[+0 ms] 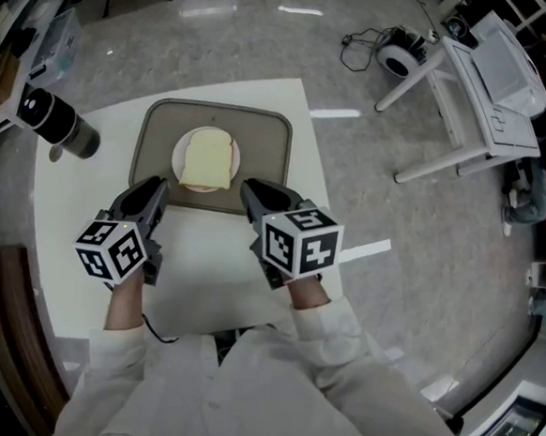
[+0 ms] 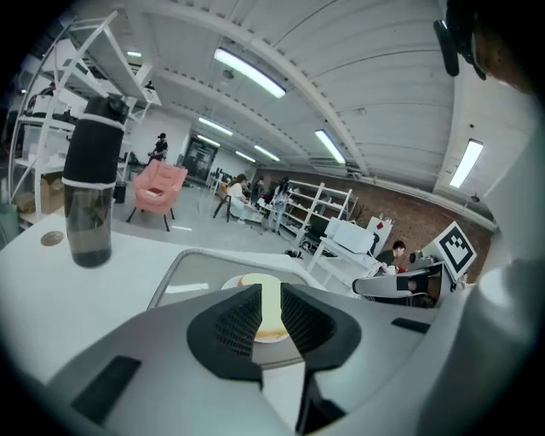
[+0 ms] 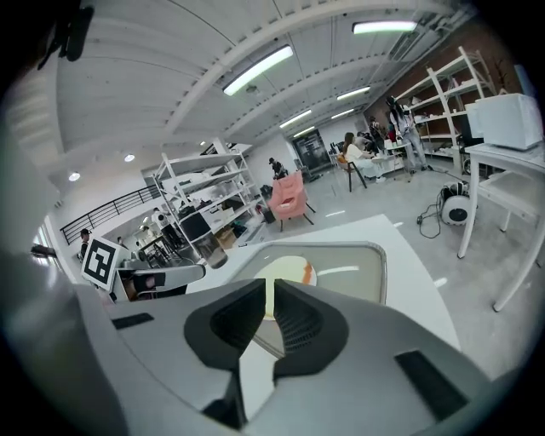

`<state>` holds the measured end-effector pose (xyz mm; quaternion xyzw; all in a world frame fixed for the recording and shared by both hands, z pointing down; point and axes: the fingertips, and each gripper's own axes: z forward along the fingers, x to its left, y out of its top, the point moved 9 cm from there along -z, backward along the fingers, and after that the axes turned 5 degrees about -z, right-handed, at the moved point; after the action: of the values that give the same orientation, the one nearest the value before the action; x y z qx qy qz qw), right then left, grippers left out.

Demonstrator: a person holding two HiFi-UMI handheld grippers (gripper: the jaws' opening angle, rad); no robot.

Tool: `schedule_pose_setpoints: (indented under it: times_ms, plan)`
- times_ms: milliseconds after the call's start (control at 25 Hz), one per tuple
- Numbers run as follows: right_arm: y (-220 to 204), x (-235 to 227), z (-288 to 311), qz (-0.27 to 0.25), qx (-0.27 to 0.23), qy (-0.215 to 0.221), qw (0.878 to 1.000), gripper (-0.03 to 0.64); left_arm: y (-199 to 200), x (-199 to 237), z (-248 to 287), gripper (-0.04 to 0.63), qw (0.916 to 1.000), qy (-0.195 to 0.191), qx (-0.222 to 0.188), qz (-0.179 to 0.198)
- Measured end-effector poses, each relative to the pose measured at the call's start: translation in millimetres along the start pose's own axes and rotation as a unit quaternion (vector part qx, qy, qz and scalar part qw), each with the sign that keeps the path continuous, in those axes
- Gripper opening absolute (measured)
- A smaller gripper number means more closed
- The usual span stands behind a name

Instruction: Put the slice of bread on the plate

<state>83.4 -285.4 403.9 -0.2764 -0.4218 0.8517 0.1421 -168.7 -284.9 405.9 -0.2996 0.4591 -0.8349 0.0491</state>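
A pale slice of bread [image 1: 205,160] lies on a small white plate [image 1: 237,153] in the middle of a grey-brown tray [image 1: 272,147]. My left gripper [image 1: 158,189] hovers at the tray's near left edge, and my right gripper [image 1: 250,190] at its near right edge. Both point toward the plate. Each pair of jaws is closed to a thin slit and holds nothing. In the left gripper view the bread [image 2: 261,281] shows just past the left gripper [image 2: 270,300]. In the right gripper view the bread [image 3: 285,271] lies beyond the right gripper [image 3: 269,305].
The tray sits on a white square table [image 1: 212,274]. A dark bottle [image 1: 56,121] stands at the table's far left corner and rises tall in the left gripper view [image 2: 89,192]. A white stand [image 1: 469,84] with a cable reel is on the floor to the right.
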Motion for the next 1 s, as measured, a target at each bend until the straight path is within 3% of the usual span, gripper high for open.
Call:
schedule_pose_setpoints:
  times_ms: [240, 520, 720, 1000]
  plan:
    - [-19.7, 20.2, -56.0, -0.023, -0.026, 0.012, 0.999, 0.034, -16.1, -49.2, -44.2, 0.026, 0.999, -0.014, -0.035, 0.026]
    - [-41.5, 37.1, -105.3, -0.034, -0.058, 0.041, 0.997, 0.026, -40.8, -94.1, -84.0, 0.014, 0.9957, -0.047, -0.079, 0.006]
    - [-59.2, 49.3, -127.7, -0.053, -0.055, 0.048, 0.996, 0.026, -71.5, -112.1, -100.3, 0.014, 0.9942, -0.064, -0.078, -0.038]
    - [-82.5, 67.9, -144.1, -0.08, -0.057, 0.061, 0.993, 0.02, -106.3, -129.5, -120.9, 0.014, 0.9956, -0.064, -0.062, -0.03]
